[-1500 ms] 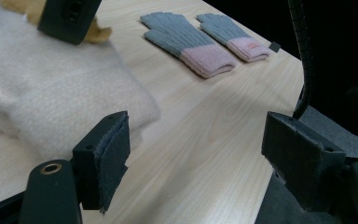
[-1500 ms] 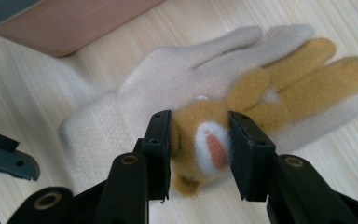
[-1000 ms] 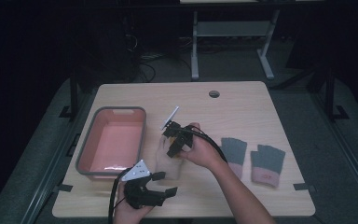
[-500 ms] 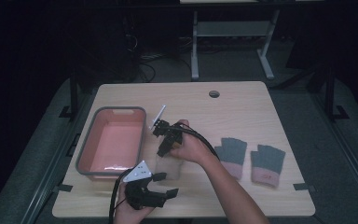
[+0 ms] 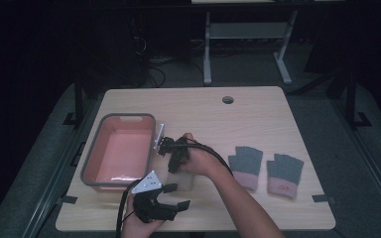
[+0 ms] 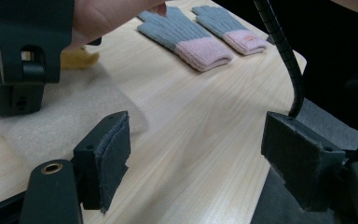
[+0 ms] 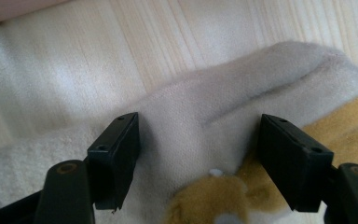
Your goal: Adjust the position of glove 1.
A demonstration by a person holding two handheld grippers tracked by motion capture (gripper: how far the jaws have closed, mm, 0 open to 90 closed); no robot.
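Right tool point(image 5: 174, 154): in my right hand, near the middle of the worktop point(image 5: 258, 114), just right of the bin. Its jaws have just been opening and now stand wide apart, pointing down over the cream glove.
Cream glove point(image 7: 200, 116): flat on the worktop under my right tool, lying between the spread jaws in the right gripper view, pads off it. Its fleece is off-white with tan patches at the near edge.
Left tool point(image 5: 159, 206): in my left hand at the near edge of the worktop, just nearer than the right tool. Jaws open, nothing between them.
Bin point(image 5: 92, 158): pink inside with a grey rim, on the left side of the worktop.
Grey gloves point(image 5: 265, 166): a pair, grey with pink cuffs, side by side on the right of the worktop, well apart from both tools; fingers point to the far side.
Right hand point(image 5: 201, 158): wrapped round the right tool, forearm coming in from the near edge.
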